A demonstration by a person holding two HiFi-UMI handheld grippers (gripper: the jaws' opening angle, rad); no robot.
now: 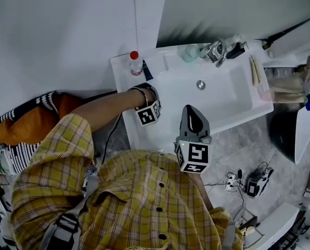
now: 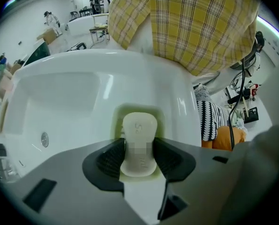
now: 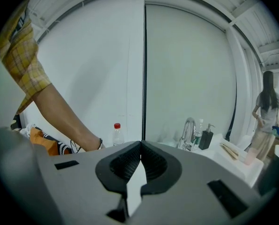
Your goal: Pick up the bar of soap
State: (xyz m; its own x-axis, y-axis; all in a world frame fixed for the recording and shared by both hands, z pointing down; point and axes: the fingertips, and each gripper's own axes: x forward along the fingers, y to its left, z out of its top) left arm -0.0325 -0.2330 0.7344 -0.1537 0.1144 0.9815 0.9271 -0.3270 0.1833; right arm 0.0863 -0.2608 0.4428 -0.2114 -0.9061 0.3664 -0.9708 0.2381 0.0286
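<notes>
The left hand-held gripper (image 2: 139,149) is right on the bar of soap (image 2: 139,134): its dark ribbed pads (image 2: 112,157) sit tight against both long sides of the pale bar, and from its own view that looks like a closed pinch on the soap. The bar seems not to have left home yet, though. It lies lengthwise in the greenish soap dish (image 2: 116,122) on the rim of the white sink (image 2: 59,95), at the end nearest the red-capped bottle (image 1: 135,62). From the head view the reaching arm and wrist cover the soap, so the contact can only be read from the gripper's own camera. The right hand-held gripper (image 3: 140,150) is out of the play, jaws pressed together on nothing, held up over the sink's near edge and facing the wall and the tap (image 3: 189,131). My read is reach done, grip apparently made, and the lift clear of the dish yet to come.
</notes>
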